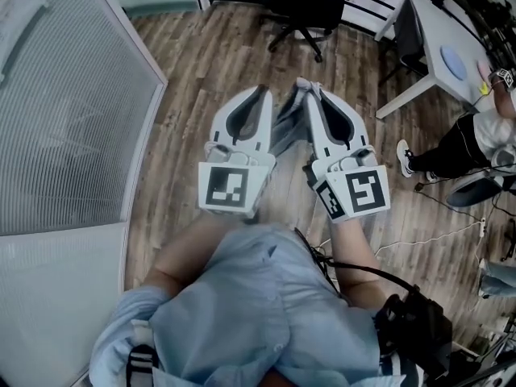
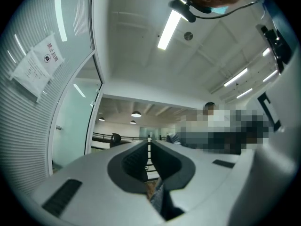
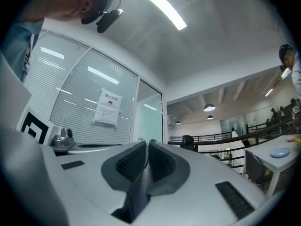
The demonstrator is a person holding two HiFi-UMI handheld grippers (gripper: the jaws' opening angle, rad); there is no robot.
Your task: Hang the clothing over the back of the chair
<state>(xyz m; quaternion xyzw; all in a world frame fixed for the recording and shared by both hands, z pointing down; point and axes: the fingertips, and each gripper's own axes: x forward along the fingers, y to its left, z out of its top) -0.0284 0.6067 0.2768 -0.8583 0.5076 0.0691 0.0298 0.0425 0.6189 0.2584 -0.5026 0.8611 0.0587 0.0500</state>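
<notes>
Head view: the left tool (image 1: 262, 93) and right tool (image 1: 311, 87) sit side by side mid-frame, both nipping the clothing (image 1: 287, 126), probably to carry it to the chair (image 1: 303, 6) at the top edge (well apart). Left gripper view: the jaws are clamped on the clothing at lower centre. Right gripper view: the same.

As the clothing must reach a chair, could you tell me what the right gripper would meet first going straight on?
Probably the black office chair, which stands nearly straight ahead of the right gripper across the wooden floor; nothing else shows between, though depth is hard to judge.
</notes>
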